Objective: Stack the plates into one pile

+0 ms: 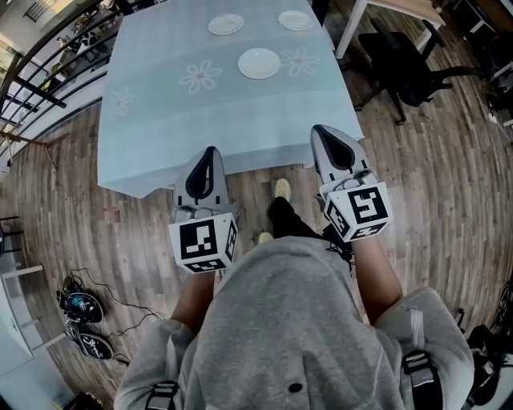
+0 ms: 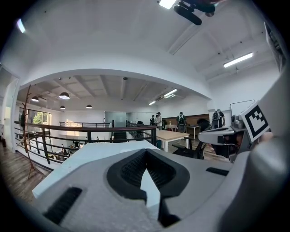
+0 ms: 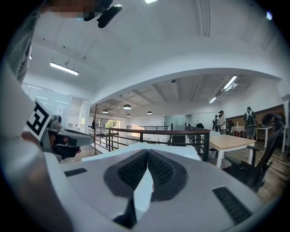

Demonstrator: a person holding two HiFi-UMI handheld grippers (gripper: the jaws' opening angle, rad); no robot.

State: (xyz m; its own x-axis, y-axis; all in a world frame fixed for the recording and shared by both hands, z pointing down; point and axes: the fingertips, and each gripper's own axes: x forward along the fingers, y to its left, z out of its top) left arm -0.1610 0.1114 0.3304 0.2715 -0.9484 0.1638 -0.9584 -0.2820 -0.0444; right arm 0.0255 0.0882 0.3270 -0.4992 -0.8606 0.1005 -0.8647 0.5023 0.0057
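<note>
Left hand-held gripper (image 1: 210,154), grey with black ribbed pads and a square-marker cube: held at lower centre-left of the head view. Its tips are seen against the near hem of the tablecloth. In its own view the jaws are pressed together with nothing between them.

Right hand-held gripper (image 1: 322,130), of the same make: held at centre-right, level with the other. Its tips are likewise seen against the hem, and its jaws are closed and empty.

Rectangular table under a pale blue-green cloth with white flower prints (image 1: 160,120): placed in the upper half of the frame, beyond both grippers.

Small round white plate (image 1: 259,63): laid flat at upper centre, nearest to the grippers yet well apart from them.

Second white plate (image 1: 226,24) and third white plate (image 1: 296,20): laid flat side by side near the top edge, each apart from the others.

Black office chair (image 1: 405,68): set at upper right, beside the table.

Wooden plank floor (image 1: 449,184): seen all round the table.

Black cabled gear (image 1: 80,312): left on the floor at lower left; its kind cannot be told.
</note>
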